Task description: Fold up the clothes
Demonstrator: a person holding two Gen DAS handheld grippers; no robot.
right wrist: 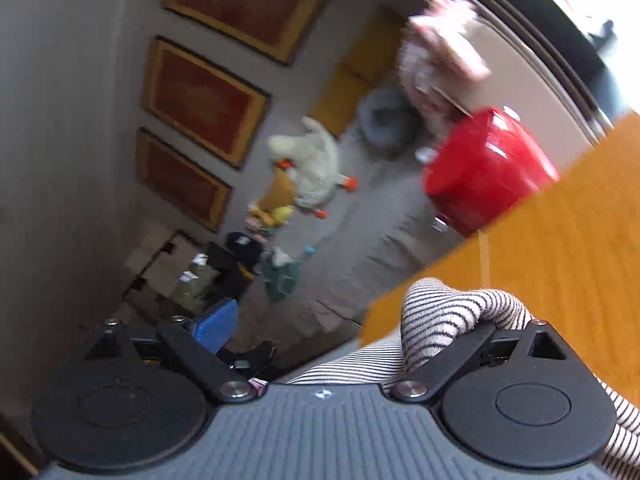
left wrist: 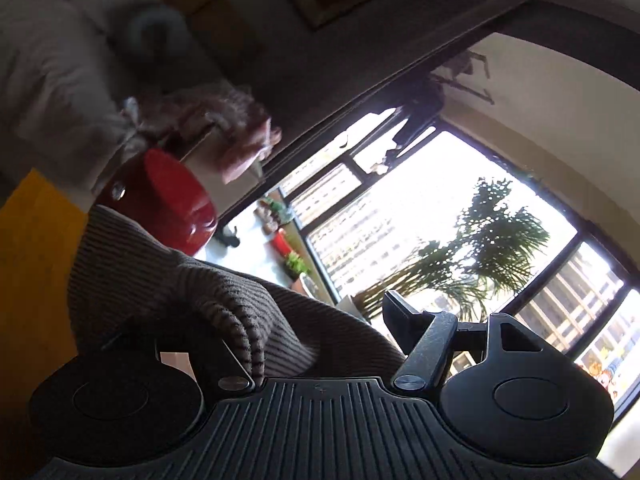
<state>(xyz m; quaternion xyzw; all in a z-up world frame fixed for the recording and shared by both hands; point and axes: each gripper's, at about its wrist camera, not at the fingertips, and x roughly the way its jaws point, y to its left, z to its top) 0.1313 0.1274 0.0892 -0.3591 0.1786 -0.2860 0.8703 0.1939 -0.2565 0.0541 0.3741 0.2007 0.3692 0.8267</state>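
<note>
A knit garment with thin dark stripes [left wrist: 160, 280] is lifted up in front of the left wrist camera. One fold drapes over and hides the left finger of my left gripper [left wrist: 320, 320]. Its bare right finger [left wrist: 396, 308] stands well apart from that fold, so the gripper is open. In the right wrist view the same striped garment [right wrist: 448, 308] is bunched over the right finger of my right gripper [right wrist: 324, 328]. That gripper's links are spread wide and it is open. The cloth trails down past its right side, above the orange table [right wrist: 560, 220].
A glossy red case [right wrist: 488, 160] stands on the floor beside the table edge, with a box and pinkish cloth [right wrist: 440, 52] behind it. Plush toys [right wrist: 312, 160], a blue chair [right wrist: 216, 320] and clutter lie on the floor. A bright window [left wrist: 440, 220] fills the left wrist view.
</note>
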